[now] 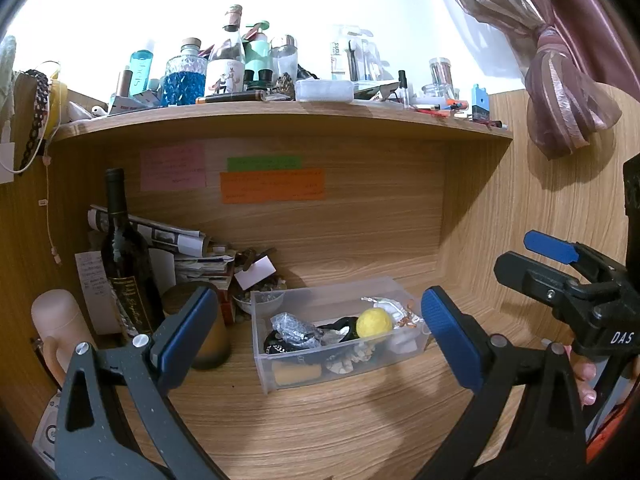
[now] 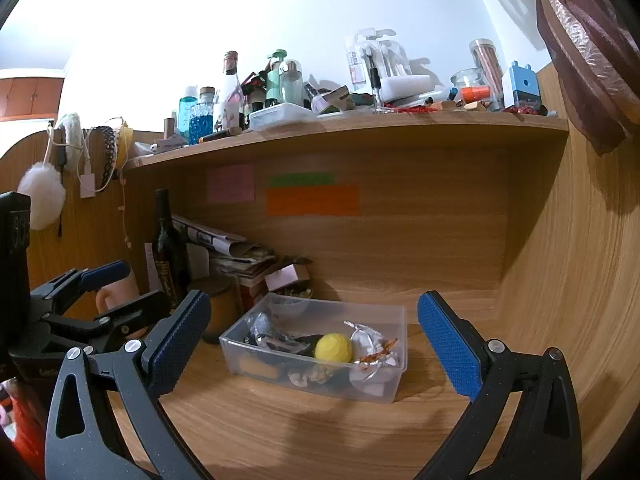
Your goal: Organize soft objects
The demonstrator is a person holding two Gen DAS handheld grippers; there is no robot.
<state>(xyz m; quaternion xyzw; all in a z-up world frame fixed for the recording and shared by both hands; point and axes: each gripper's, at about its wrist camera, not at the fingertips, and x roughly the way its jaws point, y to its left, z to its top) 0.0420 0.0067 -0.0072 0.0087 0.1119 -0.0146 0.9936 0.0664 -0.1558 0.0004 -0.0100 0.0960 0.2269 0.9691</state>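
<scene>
A clear plastic bin (image 1: pixel 304 378) (image 2: pixel 384 390) stands on the wooden desk, under a shelf. It holds a yellow soft ball (image 1: pixel 374 322) (image 2: pixel 333 347), crumpled silver wrap (image 1: pixel 294 326) (image 2: pixel 366 338), a dark fabric piece and a yellow sponge (image 1: pixel 297 373). My left gripper (image 1: pixel 320 332) is open and empty, in front of the bin. My right gripper (image 2: pixel 316 336) is open and empty, also in front of the bin. The right gripper also shows at the right edge of the left wrist view (image 1: pixel 560 264); the left gripper shows at the left of the right wrist view (image 2: pixel 100 288).
A dark wine bottle (image 1: pixel 124 256) (image 2: pixel 168 248), a brown jar (image 1: pixel 208 336), a pink mug (image 1: pixel 56 328) and a stack of papers (image 1: pixel 188 248) stand left of the bin. The shelf above (image 1: pixel 280 116) is crowded with bottles. A curtain (image 1: pixel 568 92) hangs at the right.
</scene>
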